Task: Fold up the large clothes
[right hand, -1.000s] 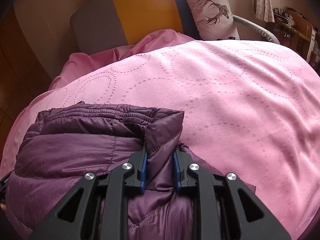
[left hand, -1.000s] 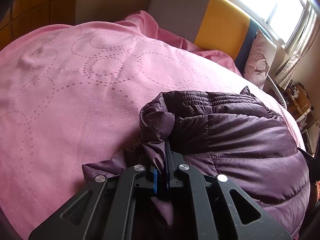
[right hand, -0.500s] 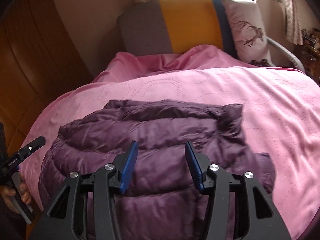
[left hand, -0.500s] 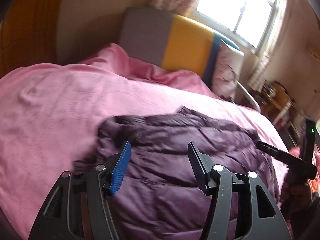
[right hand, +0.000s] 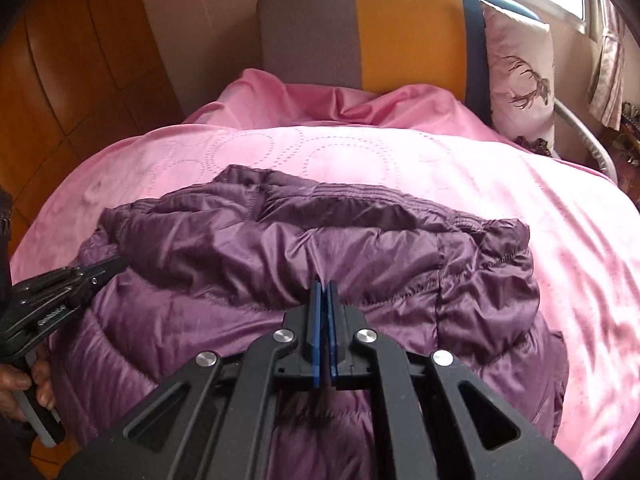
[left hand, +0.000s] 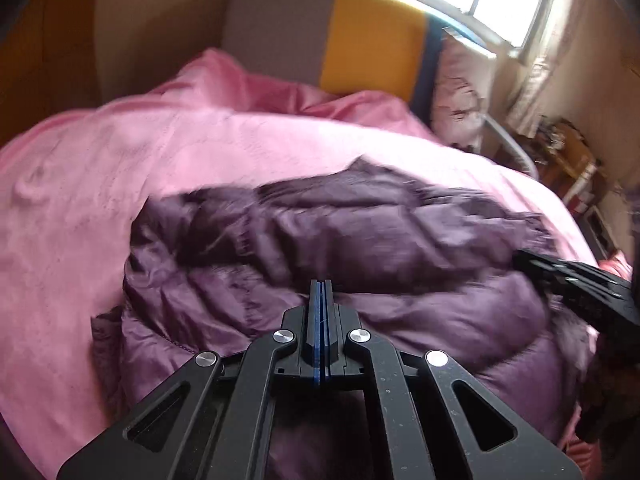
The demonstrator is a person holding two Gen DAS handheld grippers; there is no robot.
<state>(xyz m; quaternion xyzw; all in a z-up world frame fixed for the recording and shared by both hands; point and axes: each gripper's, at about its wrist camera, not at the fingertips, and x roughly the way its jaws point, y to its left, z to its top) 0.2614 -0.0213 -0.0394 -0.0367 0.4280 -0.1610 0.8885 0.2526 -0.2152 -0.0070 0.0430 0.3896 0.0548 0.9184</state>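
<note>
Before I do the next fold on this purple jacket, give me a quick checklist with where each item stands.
1. Left hand-held gripper empty, shut: ok.
2. Right hand-held gripper empty, shut: ok.
3. Purple jacket released, lying on the pink bedspread: ok.
4. Folded edges lined up: not ok, the top layer is rumpled.
5. Bare bedspread beside the jacket: ok.
6. Near hem: cannot tell, hidden.

The folded jacket [right hand: 304, 280] lies on the bed [right hand: 520, 208] near its foot edge, toward the left side. Behind it the bedcover bunches up against the headboard [right hand: 360, 32]. A pillow [right hand: 520, 80] leans at the head's right corner. Both claws hover over the jacket's near part, left claw [left hand: 322, 292] and right claw [right hand: 323, 292].
</note>
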